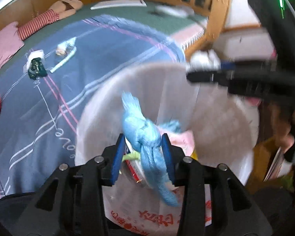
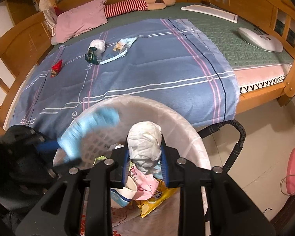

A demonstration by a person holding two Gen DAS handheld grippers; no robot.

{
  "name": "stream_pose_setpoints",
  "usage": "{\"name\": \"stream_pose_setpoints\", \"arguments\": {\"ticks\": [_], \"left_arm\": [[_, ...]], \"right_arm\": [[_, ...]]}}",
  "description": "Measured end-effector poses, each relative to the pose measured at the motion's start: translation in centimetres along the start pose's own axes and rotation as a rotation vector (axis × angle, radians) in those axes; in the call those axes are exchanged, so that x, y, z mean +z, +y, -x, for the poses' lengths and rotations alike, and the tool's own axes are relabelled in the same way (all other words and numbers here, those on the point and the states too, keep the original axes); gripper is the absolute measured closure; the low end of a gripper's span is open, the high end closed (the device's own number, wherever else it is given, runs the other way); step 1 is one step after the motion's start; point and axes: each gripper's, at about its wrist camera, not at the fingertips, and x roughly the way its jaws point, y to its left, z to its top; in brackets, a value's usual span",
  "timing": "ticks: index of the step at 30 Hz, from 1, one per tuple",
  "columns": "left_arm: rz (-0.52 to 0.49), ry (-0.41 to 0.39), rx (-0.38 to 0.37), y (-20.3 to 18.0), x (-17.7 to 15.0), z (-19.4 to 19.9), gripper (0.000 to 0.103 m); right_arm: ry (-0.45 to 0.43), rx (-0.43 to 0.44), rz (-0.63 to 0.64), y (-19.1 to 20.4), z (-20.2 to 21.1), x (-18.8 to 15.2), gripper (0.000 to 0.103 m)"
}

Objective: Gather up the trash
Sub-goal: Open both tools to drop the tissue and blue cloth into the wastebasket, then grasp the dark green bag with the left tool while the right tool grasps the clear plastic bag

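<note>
Hovering over the lined wastebasket (image 2: 188, 135), the left gripper (image 1: 142, 153) frames a knotted blue plastic bag (image 1: 145, 137) between partly parted pads; the right gripper (image 2: 144, 163) pinches a crumpled white paper wad (image 2: 144, 143) above the basket.

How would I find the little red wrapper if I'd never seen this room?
Start at the big wooden bed and the blue striped blanket spread over it. Follow the blanket toward the pink pillow, then come down along that side edge. The red wrapper lies there alone, apart from the cluster of dark green, white and pale blue trash, and it's the only red piece.
</note>
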Motion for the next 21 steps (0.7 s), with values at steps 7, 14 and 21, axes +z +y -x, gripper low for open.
{"name": "stream_pose_setpoints", "arguments": {"ticks": [7, 14, 21], "left_arm": [[-0.012, -0.05, 0.083, 0.7, -0.4, 1.2, 0.021], [0.206, -0.128, 0.185, 8.2, 0.1, 3.5, 0.015], [0.524, -0.145, 0.341, 17.3, 1.3, 4.5, 0.011]], "right_arm": [[0.035, 0.022, -0.008, 0.2, -1.1, -0.3, 0.068], [-0.001, 0.052, -0.014, 0.7, -0.9, 0.3, 0.022], [-0.031, 0.073, -0.038, 2.0, -1.3, 4.0, 0.018]]}}
